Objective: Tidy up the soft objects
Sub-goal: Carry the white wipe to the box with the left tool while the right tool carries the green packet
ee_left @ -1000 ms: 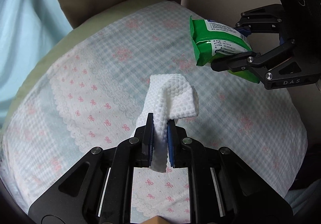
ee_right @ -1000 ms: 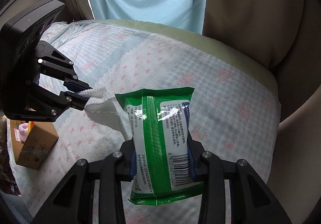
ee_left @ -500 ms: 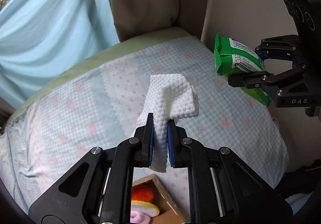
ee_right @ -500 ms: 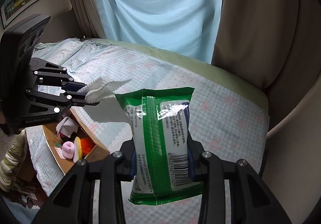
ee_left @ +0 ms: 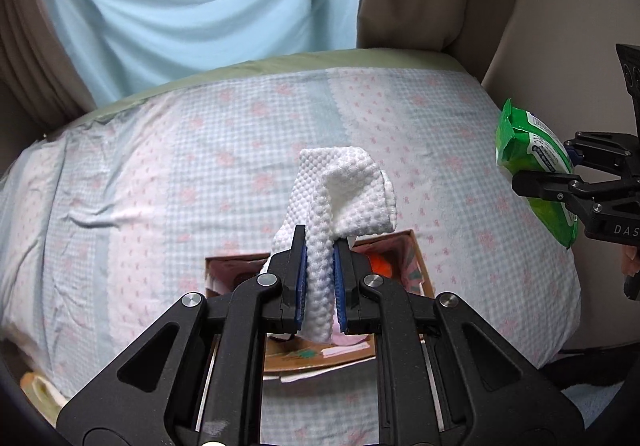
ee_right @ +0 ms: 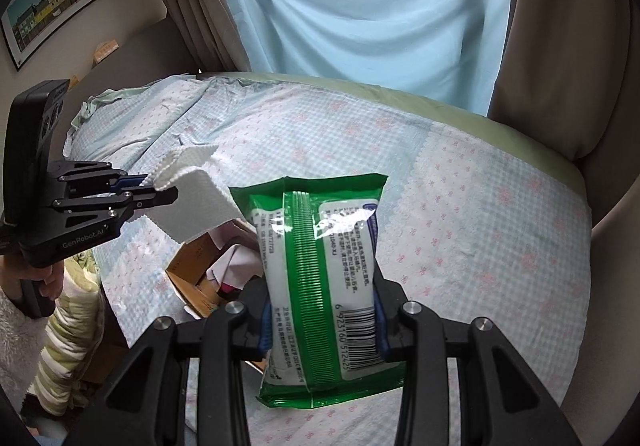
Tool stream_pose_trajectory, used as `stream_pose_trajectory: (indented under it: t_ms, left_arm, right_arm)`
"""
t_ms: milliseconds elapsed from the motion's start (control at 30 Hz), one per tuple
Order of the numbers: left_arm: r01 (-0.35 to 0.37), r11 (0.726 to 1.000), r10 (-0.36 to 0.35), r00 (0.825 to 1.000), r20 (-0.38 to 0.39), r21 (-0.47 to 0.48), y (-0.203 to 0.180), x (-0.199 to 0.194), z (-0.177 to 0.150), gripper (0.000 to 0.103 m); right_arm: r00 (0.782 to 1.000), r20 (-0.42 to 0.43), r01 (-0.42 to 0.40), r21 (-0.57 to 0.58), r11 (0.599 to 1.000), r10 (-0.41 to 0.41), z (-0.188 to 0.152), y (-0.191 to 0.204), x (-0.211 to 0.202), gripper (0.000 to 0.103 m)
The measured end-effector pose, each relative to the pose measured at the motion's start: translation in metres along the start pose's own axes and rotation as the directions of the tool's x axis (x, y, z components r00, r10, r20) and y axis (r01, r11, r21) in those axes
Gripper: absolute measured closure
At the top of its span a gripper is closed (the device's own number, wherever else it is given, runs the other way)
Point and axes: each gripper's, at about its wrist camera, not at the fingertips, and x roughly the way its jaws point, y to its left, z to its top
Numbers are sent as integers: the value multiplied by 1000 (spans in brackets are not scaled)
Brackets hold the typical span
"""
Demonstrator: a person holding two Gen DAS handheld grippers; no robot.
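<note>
My left gripper (ee_left: 320, 278) clamped on waffle-textured white cloth (ee_left: 344, 194), my right gripper (ee_right: 322, 330) pinching glossy green wipes pack (ee_right: 320, 266), open cardboard box (ee_left: 416, 266) below.

Readable markings on the two grippers and the wipes pack

"GenRobot.AI" stands in pale letters on the black body of the left gripper (ee_right: 164, 192), seen from the right wrist. "DAS" is legible on the body of the right gripper (ee_left: 542, 172), seen from the left wrist; the rest runs off the edge. The green wipes pack (ee_right: 320, 278) carries a barcode at its lower right numbered 6 923160 512425; its small print above the barcode is too fine to read.
</note>
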Motion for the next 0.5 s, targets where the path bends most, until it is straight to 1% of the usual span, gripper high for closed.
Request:
stream_pose_trajectory:
  t_ms: [133,233,333,500]
  left_arm:
    - [-1,999,0,999,-45,-35,46,7,-31,93]
    - [6,998,-11,997,-83,-68,74,20,-52,93]
    - [-9,996,-3,991,-132,-91,94,44,-67,93]
    - [-23,992,-2,980,-198,-124,110,81,-84,93]
  right_arm:
    - [999,-38,-5,93,996,8,-6,43,27,68]
    - [997,-71,19,163,986,-8,-8,67,53,68]
    - [995,-100,39,240,970,-16,-9,84,79,68]
    - [988,-155,83,357,930,-29,-16,106,118,68]
